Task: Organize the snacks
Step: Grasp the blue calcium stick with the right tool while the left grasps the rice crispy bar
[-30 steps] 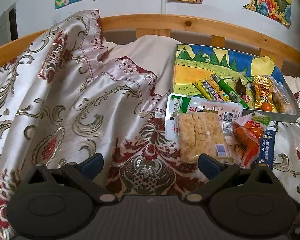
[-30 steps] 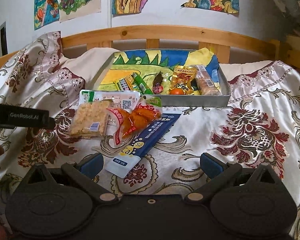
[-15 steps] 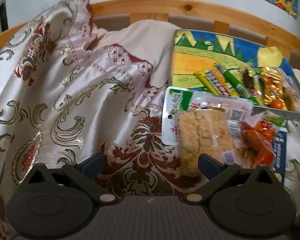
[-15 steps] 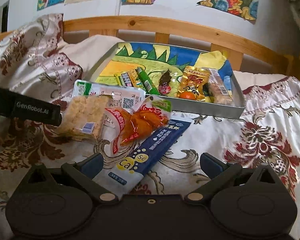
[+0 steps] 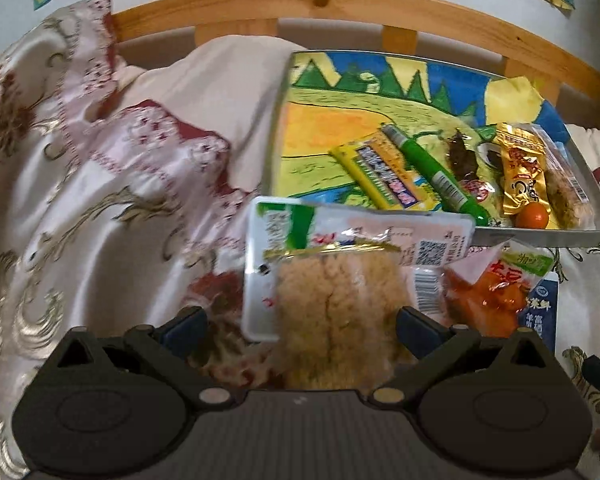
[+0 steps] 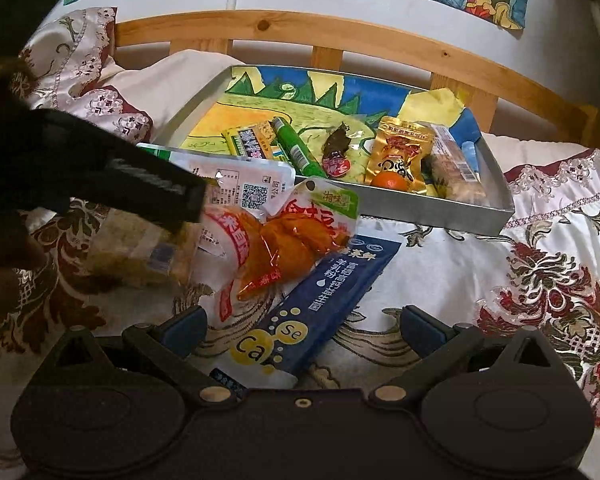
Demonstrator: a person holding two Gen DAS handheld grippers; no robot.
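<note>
The rice-crisp packet (image 5: 336,308) lies on the patterned bedspread (image 5: 100,208) between the spread jaws of the left gripper (image 5: 300,322), its near end running under the gripper body and its right edge just beside the right finger; neither finger is seen pressing it. Beyond the jaws, its far end overlaps a white-and-green flat pack (image 5: 360,232), which reaches back to the near wall of the metal tray (image 5: 540,236). Right of the jaws, touching the crisp packet's side, sits the orange snack pouch (image 5: 488,292), and partly under that the blue sachet (image 5: 540,312). The tray, ahead and to the right of the jaws, is lined with a bright drawing and holds a yellow strip pack (image 5: 380,172), a green tube (image 5: 436,176), a dark wrapped sweet (image 5: 462,156), a gold pouch (image 5: 522,172), a small orange fruit (image 5: 532,216) and a clear-wrapped bar (image 5: 568,192). In the right wrist view, the right gripper (image 6: 300,322) hovers with its jaws spread and nothing between the fingers but the near end of the blue sachet (image 6: 320,304), which lies flat on the bedspread. Ahead of those jaws is the orange snack pouch (image 6: 284,240); to their left the dark body of the left gripper crosses over the crisp packet (image 6: 140,256). The tray (image 6: 440,220) stands farther ahead, against the wooden bed rail (image 6: 300,28).
</note>
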